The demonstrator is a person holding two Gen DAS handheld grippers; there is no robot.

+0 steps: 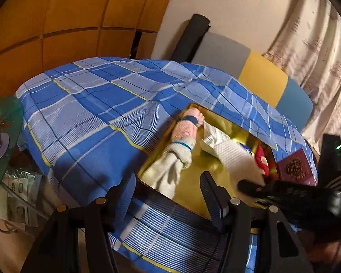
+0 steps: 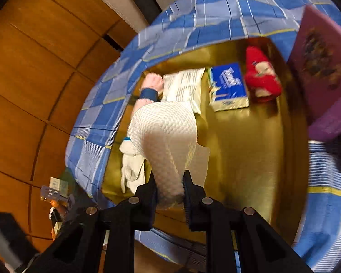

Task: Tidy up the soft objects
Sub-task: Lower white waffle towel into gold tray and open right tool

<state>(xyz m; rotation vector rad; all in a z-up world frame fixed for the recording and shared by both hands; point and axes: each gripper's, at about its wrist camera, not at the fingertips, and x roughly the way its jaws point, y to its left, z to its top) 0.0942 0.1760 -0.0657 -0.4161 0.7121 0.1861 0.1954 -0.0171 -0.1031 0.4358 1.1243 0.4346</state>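
The right gripper is clamped on the gathered end of a white waffle-knit cloth, which hangs out from its jaws over the gold tray lying on the blue plaid bed. The left wrist view shows the same cloth trailing from the right gripper above the tray's near right part.

Several soft things already lie in the tray. A pink sock with a blue band and a cream sock lie end to end along its left side. A white packet with print lies at the far edge, with a blue tissue pack just beside it and a red plush toy further right. A purple box stands outside the tray's right rim.

The left gripper has its jaws wide apart with nothing between them, hovering over the tray's near left corner.

The step in hand looks like carrying the white cloth into the tray. Its loose end hangs over the cream sock and the white packet; whether it touches them cannot be told. The bare gold floor in the middle and near right looks like the free spot. The next move would call for lowering the cloth onto that bare patch, clear of the socks, then opening the right jaws to let it settle.
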